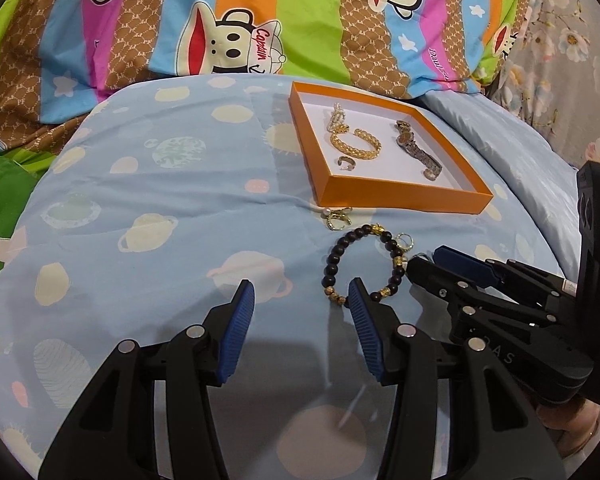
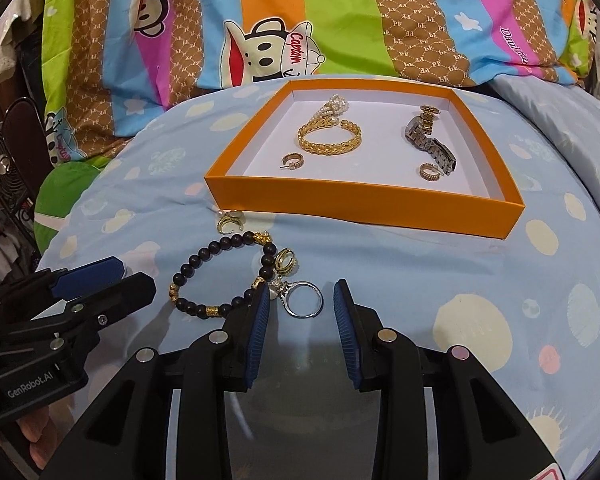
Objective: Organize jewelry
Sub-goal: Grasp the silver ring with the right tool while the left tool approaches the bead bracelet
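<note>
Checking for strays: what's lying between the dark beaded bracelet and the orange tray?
A small gold pearl earring, on the blue bedsheet beside the orange tray, in both wrist views.

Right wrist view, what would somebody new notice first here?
Probably the orange tray on the blue bedspread, holding a gold bracelet and a watch. Nearer, a dark bead bracelet lies on the bedspread, and a silver ring sits just ahead of the open right gripper.

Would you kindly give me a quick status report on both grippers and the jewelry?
Left gripper open, empty, beside dark beaded bracelet. Right gripper open around silver ring, not gripping. Shallow orange cardboard tray part filled. Nothing blocking.
</note>
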{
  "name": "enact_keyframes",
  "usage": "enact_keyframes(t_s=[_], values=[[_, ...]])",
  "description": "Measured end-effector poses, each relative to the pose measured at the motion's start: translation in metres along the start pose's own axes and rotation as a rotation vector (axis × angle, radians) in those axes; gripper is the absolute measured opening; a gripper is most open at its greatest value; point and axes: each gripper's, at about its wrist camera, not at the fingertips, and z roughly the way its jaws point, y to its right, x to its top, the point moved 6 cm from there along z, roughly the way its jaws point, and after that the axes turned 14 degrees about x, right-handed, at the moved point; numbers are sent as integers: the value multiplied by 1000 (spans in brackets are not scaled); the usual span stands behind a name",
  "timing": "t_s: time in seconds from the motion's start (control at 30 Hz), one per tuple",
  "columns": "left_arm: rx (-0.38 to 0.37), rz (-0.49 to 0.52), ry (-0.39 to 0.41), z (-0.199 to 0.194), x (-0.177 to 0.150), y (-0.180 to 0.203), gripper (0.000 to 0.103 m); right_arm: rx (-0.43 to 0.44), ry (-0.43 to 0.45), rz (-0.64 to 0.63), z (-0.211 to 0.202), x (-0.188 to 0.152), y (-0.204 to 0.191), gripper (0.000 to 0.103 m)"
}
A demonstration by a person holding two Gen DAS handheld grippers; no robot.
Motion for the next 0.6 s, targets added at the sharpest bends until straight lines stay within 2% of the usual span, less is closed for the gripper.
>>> enact_keyframes(t_s=[0.1,0.2,0.6], values=[[-13,10,-1,0,0,5,48,6,3,7,-1,0,2,22],[-26,16,-2,0,-1,10,57,6,10,7,-3,0,1,22],[-56,65,-18,12,2,38,57,-7,53,60,-22,-6,15,22]])
